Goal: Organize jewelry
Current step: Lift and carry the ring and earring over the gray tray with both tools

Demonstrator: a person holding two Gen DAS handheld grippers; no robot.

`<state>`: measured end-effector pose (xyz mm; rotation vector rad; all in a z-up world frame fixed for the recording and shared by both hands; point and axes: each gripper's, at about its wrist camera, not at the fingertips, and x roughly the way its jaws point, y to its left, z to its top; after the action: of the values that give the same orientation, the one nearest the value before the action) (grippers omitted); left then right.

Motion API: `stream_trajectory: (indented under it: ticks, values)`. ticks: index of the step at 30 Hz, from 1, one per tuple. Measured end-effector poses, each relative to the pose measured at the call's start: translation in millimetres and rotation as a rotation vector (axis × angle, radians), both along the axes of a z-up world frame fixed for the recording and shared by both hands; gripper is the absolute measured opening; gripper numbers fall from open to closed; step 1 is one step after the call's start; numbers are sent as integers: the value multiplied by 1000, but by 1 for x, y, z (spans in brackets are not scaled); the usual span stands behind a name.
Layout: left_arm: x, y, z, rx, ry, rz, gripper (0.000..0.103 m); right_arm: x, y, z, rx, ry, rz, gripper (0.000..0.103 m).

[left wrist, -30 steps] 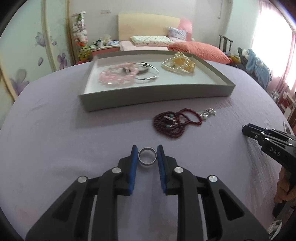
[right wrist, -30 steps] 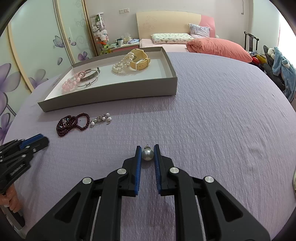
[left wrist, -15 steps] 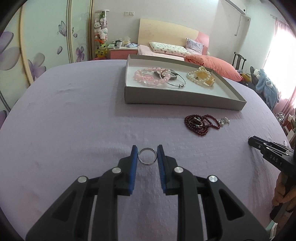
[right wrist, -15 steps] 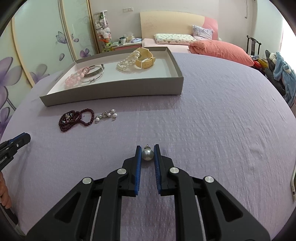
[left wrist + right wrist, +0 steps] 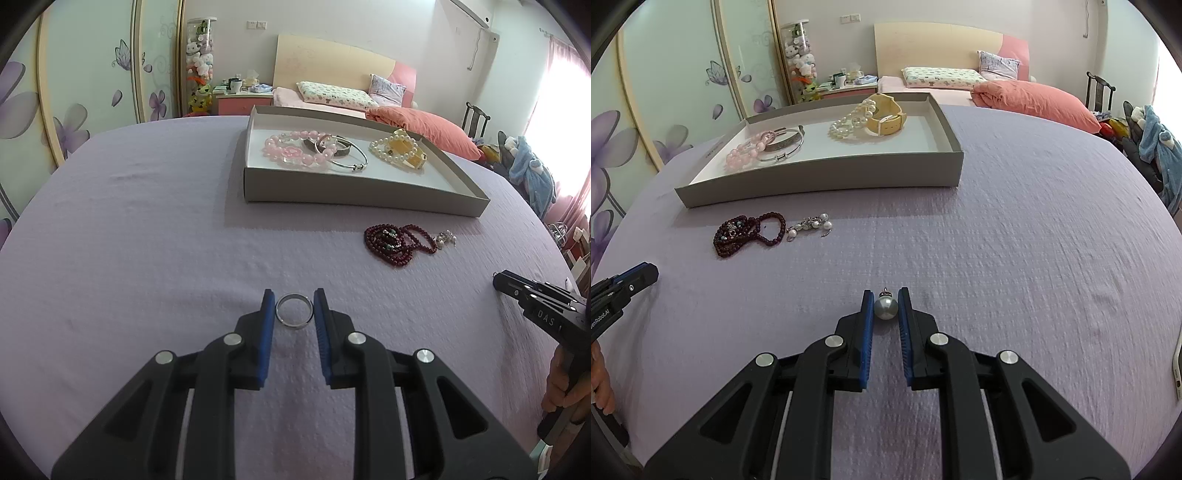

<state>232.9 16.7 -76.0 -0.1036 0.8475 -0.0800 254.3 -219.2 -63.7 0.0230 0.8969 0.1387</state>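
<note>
The left tongs [image 5: 294, 308] are clenched on a silver ring [image 5: 294, 314], pinched between the blue pads just above the purple cloth [image 5: 147, 240] of the bench. The right tongs [image 5: 886, 304] grasp a pearl pendant [image 5: 885, 307] the same way. Farther off, a shallow grey tray [image 5: 820, 175] holds a pink bead bracelet [image 5: 295, 149], silver bangles [image 5: 343, 153] and a pearl strand with a yellow watch [image 5: 884, 114]. Dark red beads [image 5: 746, 232] and a pearl earring [image 5: 809, 224] lie on the cloth just beside the tray's near wall
</note>
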Motion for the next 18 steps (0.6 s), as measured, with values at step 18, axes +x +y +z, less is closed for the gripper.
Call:
stream_trajectory:
  ticks: [18]
  values:
    - [-1,-2,-2,3,-1,-2,22,-2,4,1,9,-3,13,14]
